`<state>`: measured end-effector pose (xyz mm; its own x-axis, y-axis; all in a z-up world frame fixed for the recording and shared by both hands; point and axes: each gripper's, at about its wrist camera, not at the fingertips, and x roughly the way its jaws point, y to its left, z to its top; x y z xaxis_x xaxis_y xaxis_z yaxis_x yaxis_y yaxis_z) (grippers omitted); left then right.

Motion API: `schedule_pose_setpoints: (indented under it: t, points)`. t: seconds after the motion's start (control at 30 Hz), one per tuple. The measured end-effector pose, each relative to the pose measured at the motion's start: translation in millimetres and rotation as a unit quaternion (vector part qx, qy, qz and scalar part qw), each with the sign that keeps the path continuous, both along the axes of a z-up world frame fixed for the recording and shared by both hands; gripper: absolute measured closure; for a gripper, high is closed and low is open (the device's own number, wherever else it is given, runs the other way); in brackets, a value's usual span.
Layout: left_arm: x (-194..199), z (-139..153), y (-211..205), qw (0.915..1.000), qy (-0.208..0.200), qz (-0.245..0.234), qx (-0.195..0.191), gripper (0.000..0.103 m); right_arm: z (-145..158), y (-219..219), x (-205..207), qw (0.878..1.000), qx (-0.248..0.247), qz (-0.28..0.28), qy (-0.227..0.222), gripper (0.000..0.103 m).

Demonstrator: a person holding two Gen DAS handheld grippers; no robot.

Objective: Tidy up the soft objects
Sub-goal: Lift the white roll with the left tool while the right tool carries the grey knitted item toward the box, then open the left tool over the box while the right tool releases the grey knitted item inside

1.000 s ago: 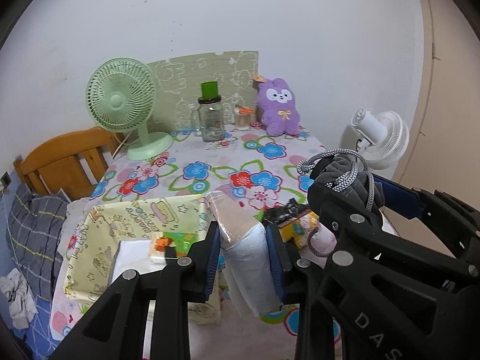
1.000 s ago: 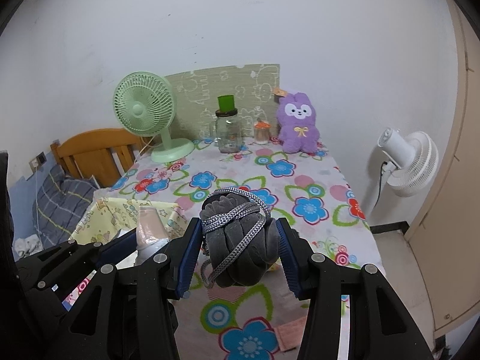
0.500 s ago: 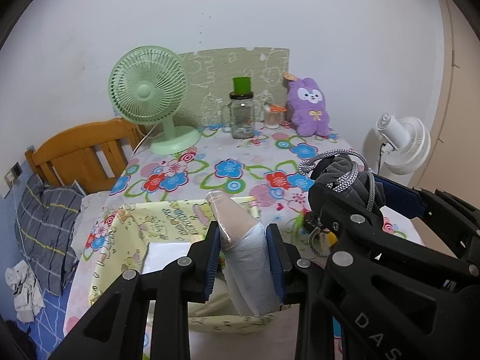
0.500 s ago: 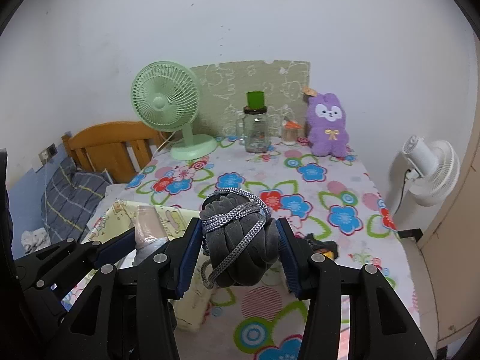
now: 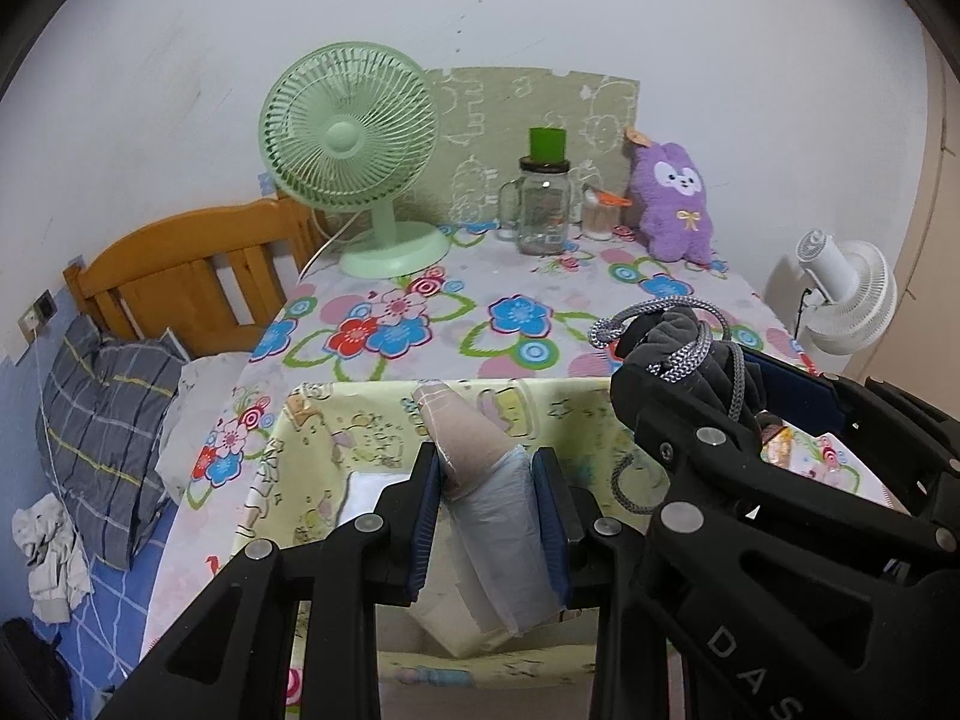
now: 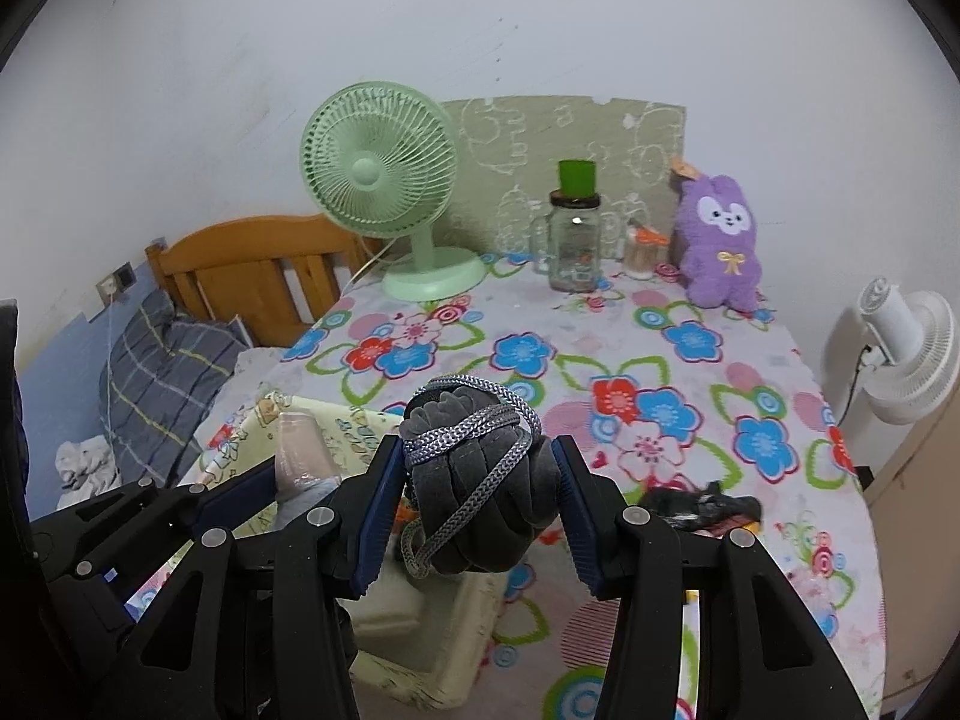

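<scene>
- Left wrist view: your left gripper [image 5: 486,516] has its jaws clamped on a soft wrapped packet [image 5: 489,510], pink at the far end and pale blue between the pads. It hangs over the open yellow fabric bin [image 5: 336,420], which sits at the near edge of the flowered table [image 5: 456,300]. Lower the packet until it is well inside the walls before you let go (a white item already lies at the bin's left, so aim for the free side).
- Right wrist view: your right gripper [image 6: 477,504] grips a grey velvet pouch [image 6: 480,480] wound with a braided cord [image 6: 474,420]; one loop dangles below. It is over the bin's right corner, so bring it further over the opening, and mind that the loose loop does not snag the rim.
</scene>
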<state>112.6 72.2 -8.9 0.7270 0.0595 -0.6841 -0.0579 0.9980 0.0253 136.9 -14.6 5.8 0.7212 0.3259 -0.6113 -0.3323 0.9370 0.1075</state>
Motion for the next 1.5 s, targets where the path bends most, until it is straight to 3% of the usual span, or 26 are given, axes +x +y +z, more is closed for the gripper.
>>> schedule_pose_setpoints:
  t: [0.77, 0.9, 1.13, 1.23, 1.3, 1.37, 1.5]
  points:
    - [15, -35, 52, 0.9982, 0.046, 0.038, 0.002, 0.067, -36, 61, 28, 0.997, -0.017, 0.057, 0.046, 0.05]
    - [14, -36, 54, 0.9983, 0.046, 0.036, 0.002, 0.06, -39, 65, 28, 0.997, -0.018, 0.061, 0.05, 0.05]
    - [12, -37, 57, 0.9982, 0.044, 0.04, -0.002, 0.036, -40, 70, 29, 0.996, -0.019, 0.074, 0.05, 0.05]
    - [11, -36, 58, 0.9983, 0.042, 0.04, -0.003, 0.033, -39, 73, 29, 0.996, -0.024, 0.075, 0.047, 0.043]
    - [10, -35, 58, 0.9985, 0.04, 0.038, -0.005, 0.031, -38, 74, 28, 0.996, -0.027, 0.075, 0.042, 0.03]
    - [9, -33, 56, 0.9987, 0.036, 0.035, -0.006, 0.028, -36, 73, 26, 0.997, -0.026, 0.072, 0.033, 0.024]
    - [6, -30, 54, 0.9991, 0.029, 0.031, -0.006, 0.023, -31, 70, 23, 0.997, -0.029, 0.068, 0.023, 0.019]
